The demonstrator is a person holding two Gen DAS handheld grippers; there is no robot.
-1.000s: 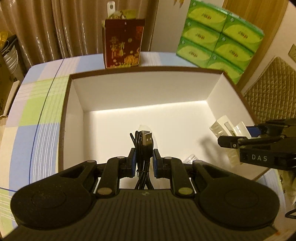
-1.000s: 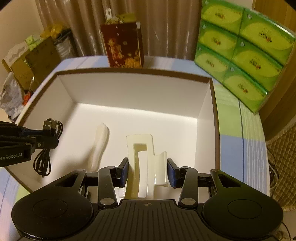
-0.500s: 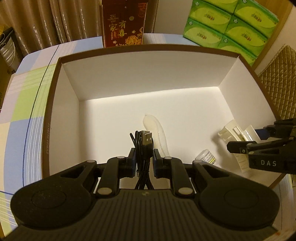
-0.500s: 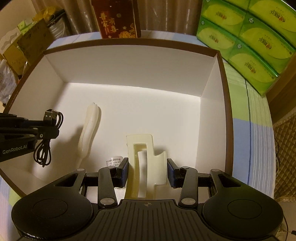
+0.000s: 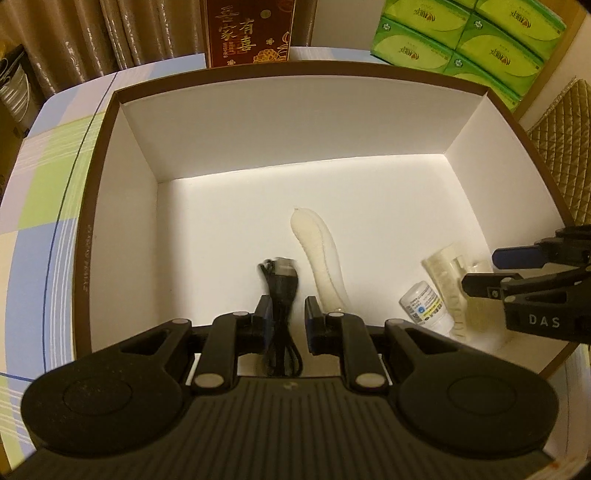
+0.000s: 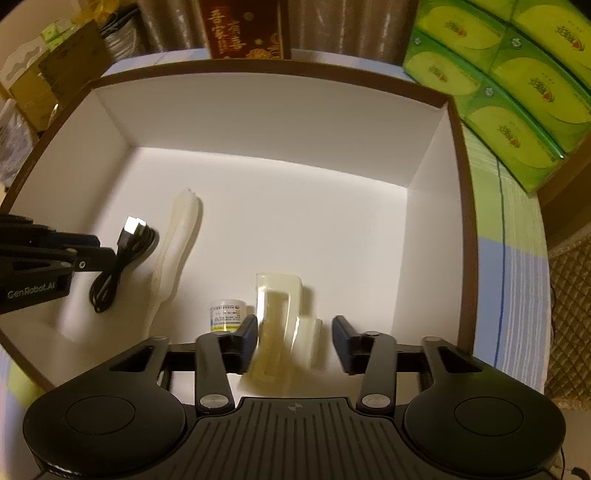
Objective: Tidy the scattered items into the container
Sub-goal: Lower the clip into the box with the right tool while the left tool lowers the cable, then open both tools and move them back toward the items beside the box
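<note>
A white box with a brown rim (image 5: 99, 192) (image 6: 461, 206) fills both views. My left gripper (image 5: 287, 317) is open inside the box; the coiled black USB cable (image 5: 282, 291) (image 6: 122, 258) is blurred between its parted fingers. My right gripper (image 6: 294, 336) is open; the cream hair claw clip (image 6: 280, 317) (image 5: 448, 280) is blurred between its wide fingers, dropping free. A white fabric insole (image 5: 321, 254) (image 6: 177, 240) and a small white bottle (image 5: 426, 306) (image 6: 227, 314) lie on the box floor.
A dark red gift bag (image 5: 255, 29) (image 6: 243, 29) stands behind the box. Green tissue packs (image 5: 469, 40) (image 6: 517, 81) are stacked at the back right. The box sits on a checked tablecloth (image 5: 40, 184). A quilted chair (image 5: 561, 122) is at the right.
Both grippers moved down into the box and opened. The cable and the hair clip were let go and are blurred in motion.
</note>
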